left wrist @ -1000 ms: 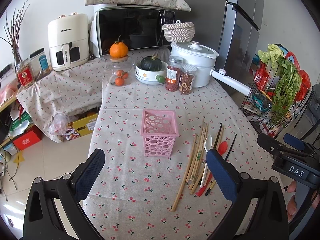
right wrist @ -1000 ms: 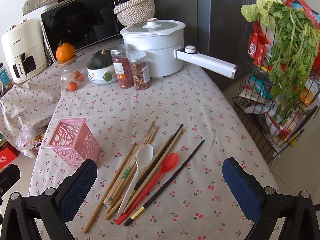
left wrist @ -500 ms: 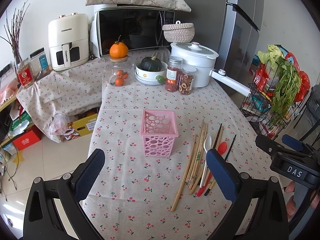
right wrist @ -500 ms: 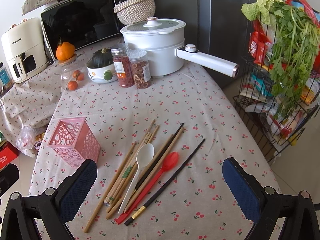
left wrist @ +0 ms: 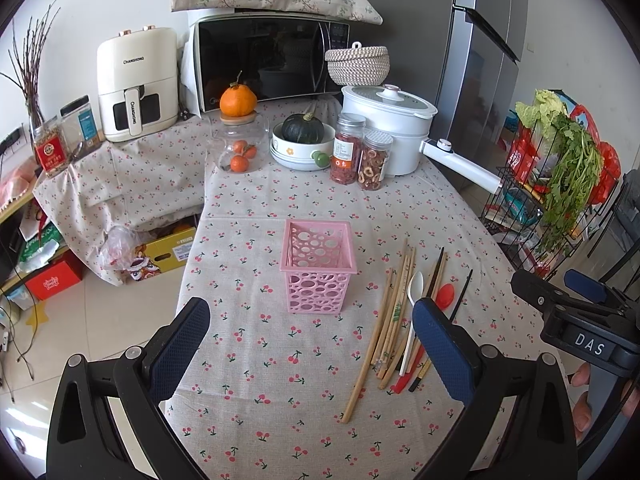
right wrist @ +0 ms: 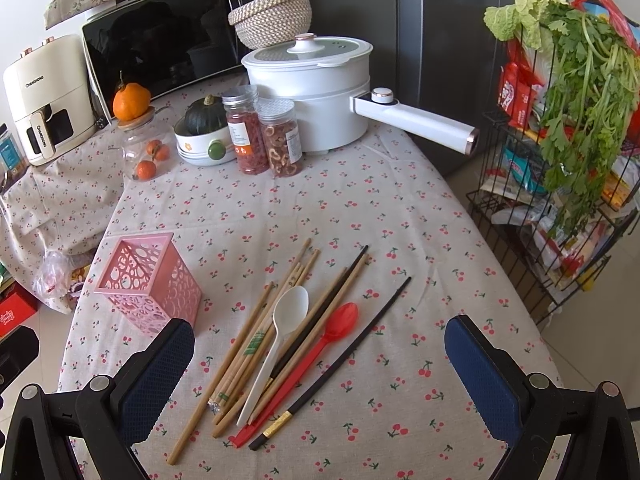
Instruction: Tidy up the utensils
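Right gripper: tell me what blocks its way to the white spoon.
Nothing visible does. The right gripper is open above the utensil pile, and the white spoon lies on top of the chopsticks, uncovered.

Your right hand-held gripper (right wrist: 319, 364) edges slightly forward over the loose utensils (right wrist: 288, 340), so they sit a little lower in its view. In your left view, it drifts slightly left. Nothing else changes.
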The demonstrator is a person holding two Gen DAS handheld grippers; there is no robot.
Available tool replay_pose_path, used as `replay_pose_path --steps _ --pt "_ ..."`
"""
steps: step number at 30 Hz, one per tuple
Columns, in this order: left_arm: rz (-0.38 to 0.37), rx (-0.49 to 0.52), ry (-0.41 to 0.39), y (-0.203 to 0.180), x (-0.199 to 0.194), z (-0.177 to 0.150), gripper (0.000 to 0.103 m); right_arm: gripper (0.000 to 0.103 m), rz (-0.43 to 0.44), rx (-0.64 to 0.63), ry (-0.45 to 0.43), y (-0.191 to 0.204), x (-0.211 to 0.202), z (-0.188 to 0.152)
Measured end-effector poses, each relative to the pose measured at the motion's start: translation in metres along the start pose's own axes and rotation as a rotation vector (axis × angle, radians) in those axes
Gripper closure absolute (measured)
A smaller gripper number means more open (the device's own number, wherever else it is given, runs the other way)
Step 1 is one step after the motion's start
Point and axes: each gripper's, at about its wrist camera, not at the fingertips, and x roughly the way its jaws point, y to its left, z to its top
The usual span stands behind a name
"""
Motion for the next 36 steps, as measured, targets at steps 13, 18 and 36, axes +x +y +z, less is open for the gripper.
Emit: replay_pose_path --steps 13,18,36 --pt "0.017 0.006 -0.011 -0.003 0.000 0.003 0.001 0.000 -0.012 0.011 0.011 -0.005 0.005 0.000" --pt "0.021 0.008 -0.025 -0.006 0.000 0.004 0.001 0.000 0.004 0.044 0.056 -0.015 0.012 0.005" --pt "-0.139 0.173 0.255 -0.098 0.100 0.043 0.007 0.003 0.043 0.284 0.374 -0.106 0.117 0.020"
